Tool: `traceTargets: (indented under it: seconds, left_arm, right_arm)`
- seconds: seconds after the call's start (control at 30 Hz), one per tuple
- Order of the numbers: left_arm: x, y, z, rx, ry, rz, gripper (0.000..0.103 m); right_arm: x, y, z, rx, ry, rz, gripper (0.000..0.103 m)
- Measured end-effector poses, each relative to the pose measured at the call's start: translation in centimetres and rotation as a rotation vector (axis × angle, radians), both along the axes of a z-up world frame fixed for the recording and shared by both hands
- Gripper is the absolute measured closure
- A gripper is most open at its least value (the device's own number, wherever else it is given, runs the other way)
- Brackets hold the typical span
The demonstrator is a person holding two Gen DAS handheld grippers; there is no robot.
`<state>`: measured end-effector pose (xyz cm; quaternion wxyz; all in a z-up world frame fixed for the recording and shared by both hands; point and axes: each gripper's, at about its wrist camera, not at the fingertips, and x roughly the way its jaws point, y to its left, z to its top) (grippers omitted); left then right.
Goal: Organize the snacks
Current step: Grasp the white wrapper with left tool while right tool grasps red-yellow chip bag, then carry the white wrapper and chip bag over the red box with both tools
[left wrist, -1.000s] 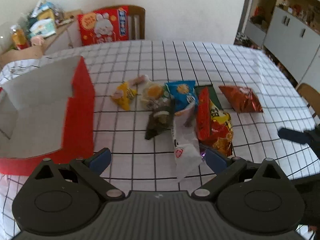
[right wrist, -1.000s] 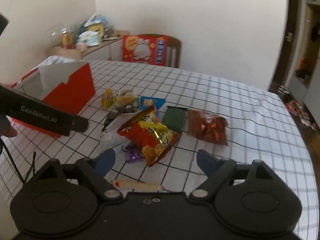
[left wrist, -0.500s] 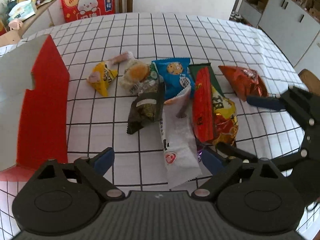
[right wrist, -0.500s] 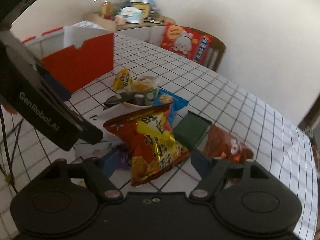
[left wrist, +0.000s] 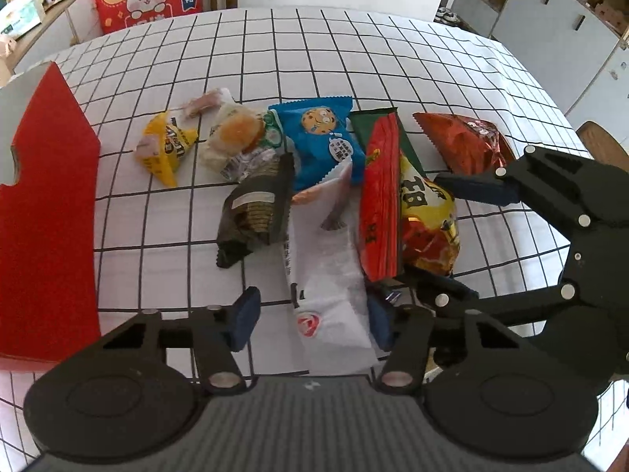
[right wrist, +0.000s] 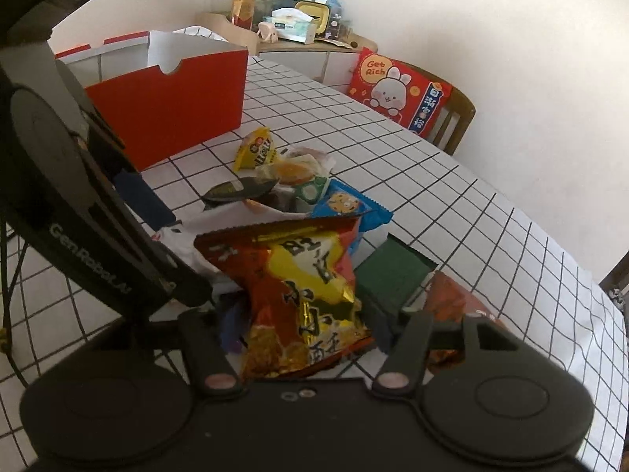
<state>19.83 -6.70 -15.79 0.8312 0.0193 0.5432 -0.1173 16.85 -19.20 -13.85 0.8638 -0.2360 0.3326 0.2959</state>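
Left wrist view: I'm closing the left gripper (left wrist: 310, 316) around the white packet (left wrist: 332, 295), not yet pinching; its slick wrapper may be slipping out.

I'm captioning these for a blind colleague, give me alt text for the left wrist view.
The left gripper is closing around a white snack packet at the near end of a pile of snacks on a checked tablecloth. The right gripper reaches in around a red and yellow chip bag. A red box stands at the left.
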Motion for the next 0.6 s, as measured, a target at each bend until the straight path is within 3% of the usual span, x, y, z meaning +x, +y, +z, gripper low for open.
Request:
traceTargets:
  seconds: [0.13, 0.6]
  left_arm:
    - [0.1, -0.1, 0.0, -0.021, 0.012, -0.001, 0.066]
    - [-1.4, 0.4, 1.2, -0.036, -0.011, 0.013, 0.072]
  right_arm:
    - [-0.1, 0.0, 0.2, 0.008, 0.002, -0.020, 0.049]
    - [-1.5, -0.8, 1.7, 0.066, 0.024, -0.146, 0.051]
